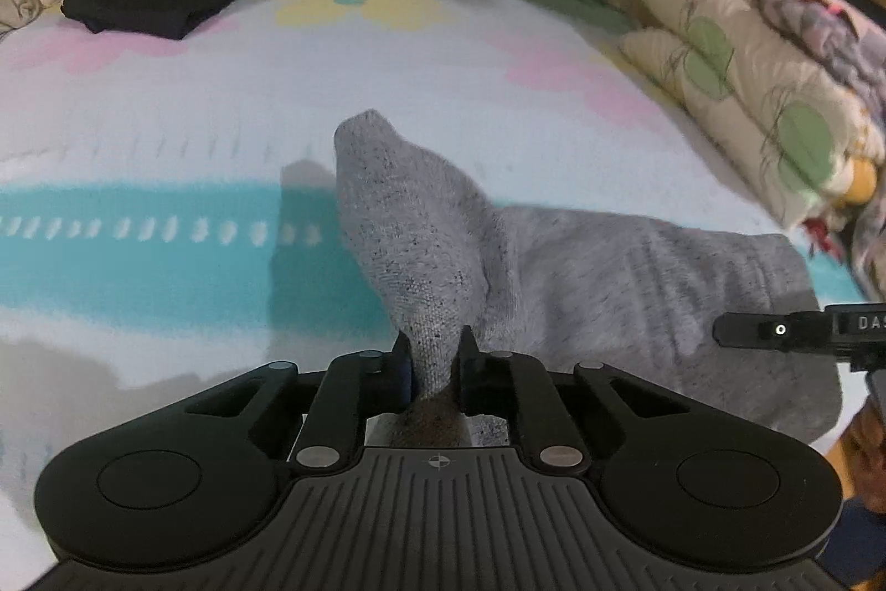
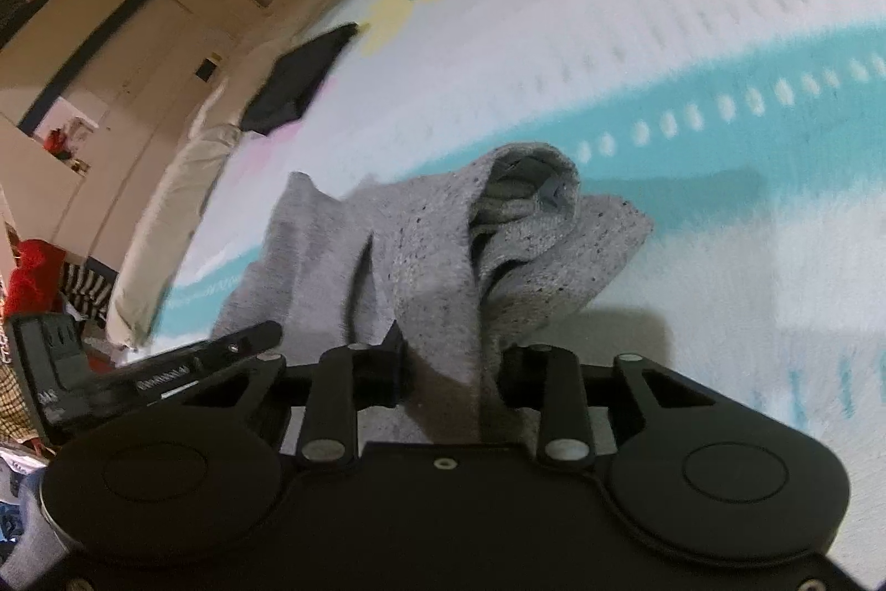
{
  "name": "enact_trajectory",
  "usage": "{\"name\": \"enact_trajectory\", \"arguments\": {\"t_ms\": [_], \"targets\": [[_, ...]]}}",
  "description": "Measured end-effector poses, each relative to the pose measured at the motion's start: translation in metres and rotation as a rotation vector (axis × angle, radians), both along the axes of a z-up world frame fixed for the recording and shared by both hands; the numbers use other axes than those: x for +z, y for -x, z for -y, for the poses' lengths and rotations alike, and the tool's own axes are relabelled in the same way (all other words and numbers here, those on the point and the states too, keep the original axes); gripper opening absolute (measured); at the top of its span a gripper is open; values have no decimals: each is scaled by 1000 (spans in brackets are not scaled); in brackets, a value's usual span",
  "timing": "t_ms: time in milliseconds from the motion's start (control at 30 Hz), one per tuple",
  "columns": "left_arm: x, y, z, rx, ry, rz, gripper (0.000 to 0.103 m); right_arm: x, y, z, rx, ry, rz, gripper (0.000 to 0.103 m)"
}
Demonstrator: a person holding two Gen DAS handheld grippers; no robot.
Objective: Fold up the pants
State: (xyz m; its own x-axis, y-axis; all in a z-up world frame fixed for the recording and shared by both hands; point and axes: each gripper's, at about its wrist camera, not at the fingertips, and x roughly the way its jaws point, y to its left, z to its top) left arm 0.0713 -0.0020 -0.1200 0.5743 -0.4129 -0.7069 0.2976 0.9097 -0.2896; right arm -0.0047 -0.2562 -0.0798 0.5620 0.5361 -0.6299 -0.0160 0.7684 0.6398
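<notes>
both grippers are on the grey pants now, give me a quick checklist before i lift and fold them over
1. left gripper pinching fabric: ok, its jaws are closed on a peak of the grey pants.
2. right gripper pinching fabric: ok, a fold of cloth runs between its jaws.
3. Pants flat and smooth: not ok, bunched and rumpled in the right wrist view.
4. Landing area on the bedspread: ok, bare beyond the pants.
5. Folded dark garment out of the way: ok, far off near the headboard.
6. Grips on matching corners: cannot tell.

text: "DAS", cut off at frame edge | on: right claw [image 1: 797, 330] side, left wrist view | other print: blurred, unreadable
</notes>
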Motion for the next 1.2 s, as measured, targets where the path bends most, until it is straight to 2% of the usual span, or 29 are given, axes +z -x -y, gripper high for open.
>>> {"name": "enact_trajectory", "arguments": {"t_ms": [67,167,233,333,400,433,500,533,567,633,700,833,933,1000,1100,1200], "targets": [[12,-5,0,18,25,19,12,12,-3,1,5,-13,24,39],[33,-24,8,38,2,98,12,28,-19,-2,17,6,51,39],[42,-43,7,64,18,113,12,39,-39,-2,19,8,68,39],[42,-79,6,99,39,102,14,50,-76,0,8,-4,86,39],[29,-100,8,131,2,80,22,52,-99,0,6,10,98,40],[17,-110,9,156,-47,50,22,50,-113,0,3,22,98,44],[-9,-122,8,195,-132,-27,22,38,-131,0,-42,96,60,62],[-24,-125,6,205,-158,-64,23,32,-137,-1,-81,153,30,82],[-35,-125,2,207,-142,-76,25,24,-143,-2,-127,231,-4,91],[-42,-118,-4,238,-110,-36,34,9,-151,-5,-157,338,-51,90],[-44,-115,-8,239,-101,-32,36,-4,-153,-8,-151,385,-82,89],[-29,-116,-12,239,-107,-13,35,-13,-147,-13,-145,381,-84,92],[-13,-104,-9,282,-133,45,35,-2,-136,-21,-159,430,-39,92],[-6,-96,-3,260,-145,64,35,11,-124,-26,-162,486,6,100],[-9,-89,4,209,-157,27,35,32,-110,-34,-149,520,85,102],[-26,-72,8,163,-200,-38,37,33,-99,-37,-108,504,79,102]]}}
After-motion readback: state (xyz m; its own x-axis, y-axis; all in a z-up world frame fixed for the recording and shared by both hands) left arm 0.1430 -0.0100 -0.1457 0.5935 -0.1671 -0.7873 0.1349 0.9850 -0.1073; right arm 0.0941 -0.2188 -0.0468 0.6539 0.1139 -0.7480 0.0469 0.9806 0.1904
